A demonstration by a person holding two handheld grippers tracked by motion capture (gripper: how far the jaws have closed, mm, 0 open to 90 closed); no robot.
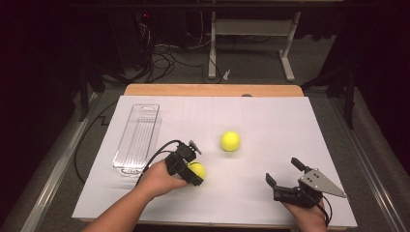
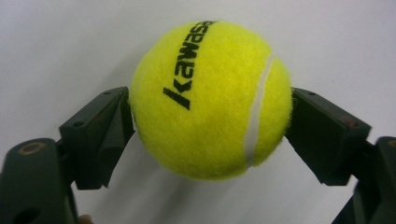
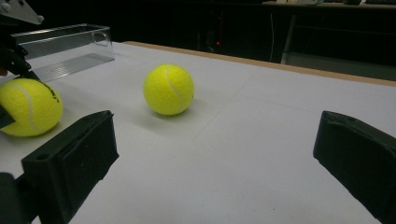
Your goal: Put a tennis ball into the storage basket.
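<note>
**Left gripper pinches one tennis ball; right gripper waits spread**

A table (image 1: 270, 121) covered by a white sheet carries everything. On its left side lies a long clear plastic tray (image 1: 137, 137), running away from the person. The high view shows its full outline; the right gripper view shows its upright clear walls at the far left.

Two yellow tennis balls are on the sheet. The free ball (image 1: 230, 141) sits near the middle, well apart from both grippers, and the right gripper view shows its white seam. The held ball (image 1: 197, 170) is nearer the person, between the tray and the free ball. In the left gripper view its black "Kawasa…" lettering and seam are plain, and both jaws press against its sides; whether it touches the sheet or is raised I cannot tell.

The left gripper (image 1: 194, 166) is closed on that ball, the left hand (image 1: 159, 178) wrapped round its body, forearm coming in from the bottom edge. The right gripper (image 1: 285, 172) sits near the front right of the table, jaws spread wide with nothing between them, the right hand (image 1: 304, 215) behind it.
</note>
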